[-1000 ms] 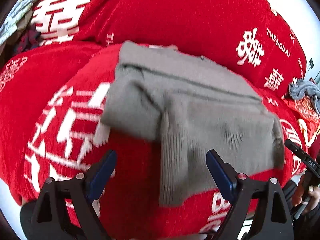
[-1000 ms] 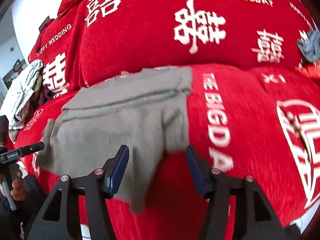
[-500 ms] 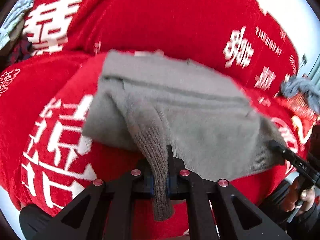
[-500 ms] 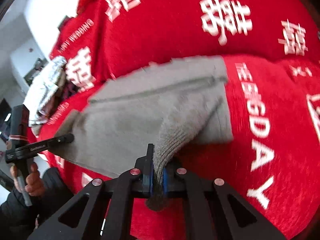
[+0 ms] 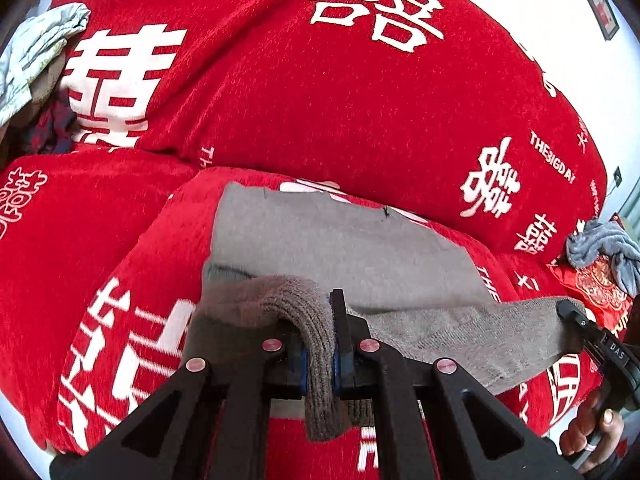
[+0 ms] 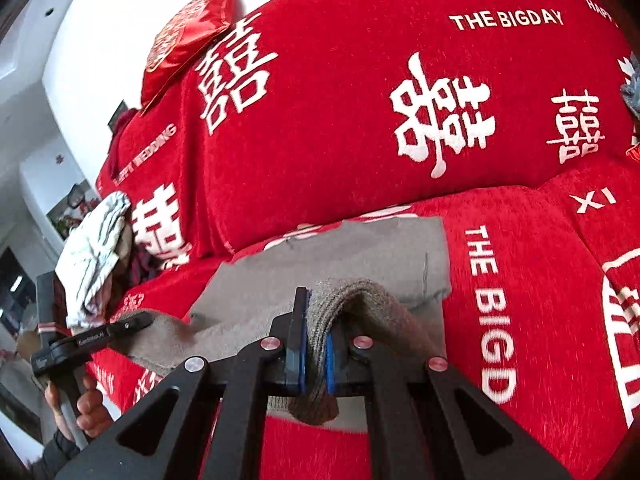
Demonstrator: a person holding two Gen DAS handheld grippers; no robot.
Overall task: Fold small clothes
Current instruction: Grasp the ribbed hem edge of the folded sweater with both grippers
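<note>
While lying partly on the red sofa cover (image 5: 360, 120), the grey knit garment (image 5: 340, 248) is hanging by its near hem. Left hand-held gripper (image 5: 319, 354) and right hand-held gripper (image 6: 315, 360) are each clamping that ribbed edge. Bare cover is showing all around.

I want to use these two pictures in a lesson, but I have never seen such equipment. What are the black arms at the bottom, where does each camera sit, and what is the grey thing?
No robot here: a person holds a hand-operated gripper in each hand, each carrying its own forward-looking camera. One picture looks along the left gripper, the other along the right gripper. Both are shut on the near edge of a grey knitted garment, lifting it off a sofa cover, red with white lettering. Each picture also shows the other gripper. A pale bundle of cloth lies at one end.
</note>
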